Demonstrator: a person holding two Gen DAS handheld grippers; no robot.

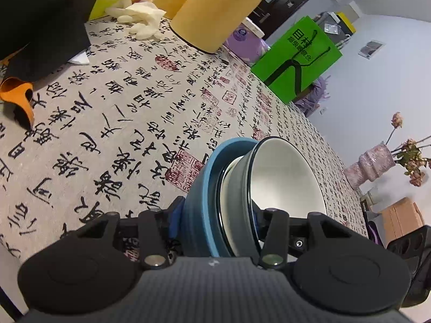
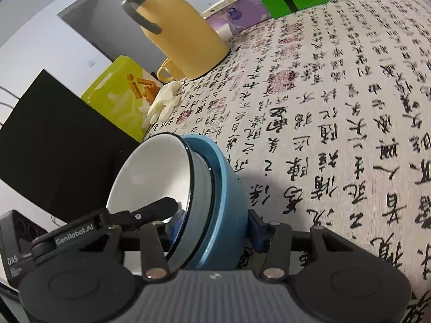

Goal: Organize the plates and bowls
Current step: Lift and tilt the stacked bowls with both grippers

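A stack of nested bowls stands on the calligraphy-print tablecloth [image 1: 113, 113]: a blue outer bowl [image 1: 199, 202], a grey bowl [image 1: 239, 180] in it, and a white-lined bowl [image 1: 285, 177] with a dark rim on top. My left gripper [image 1: 216, 220] is shut on the stack's near wall, one blue pad outside the blue bowl and the other inside the top bowl. From the opposite side my right gripper [image 2: 215, 226] clamps the blue bowl [image 2: 229, 193] and top bowl [image 2: 156, 177] the same way. The left gripper's finger [image 2: 164, 206] shows inside the bowl in the right wrist view.
At the table's far side stand a yellow thermos jug [image 2: 183, 35], a yellow mug [image 2: 167, 71], white gloves [image 2: 164, 102], a yellow-green snack box [image 2: 121, 94], a purple tissue pack [image 1: 242, 37] and a green bag [image 1: 296, 59]. A black box [image 2: 16, 245] and a vase [image 1: 374, 167] flank the table.
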